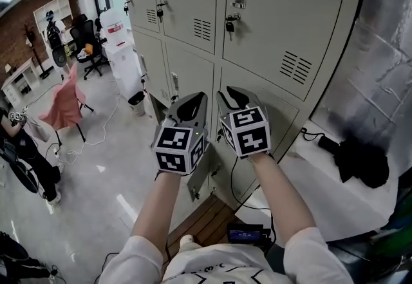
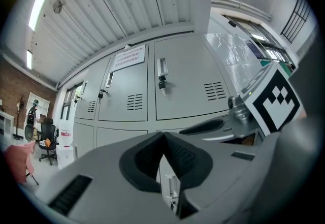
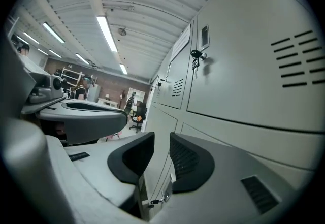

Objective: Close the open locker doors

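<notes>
the open locker door hangs ajar low in the lockers. just above it, the left tongs are pinched together, empty; the right tongs gape, gripping nothing. thin stiff metal, likely light: push its face near the free edge.

Head view looks steeply down on the lockers; both gripper views, low and close, look up them, sharing their doors.
</notes>
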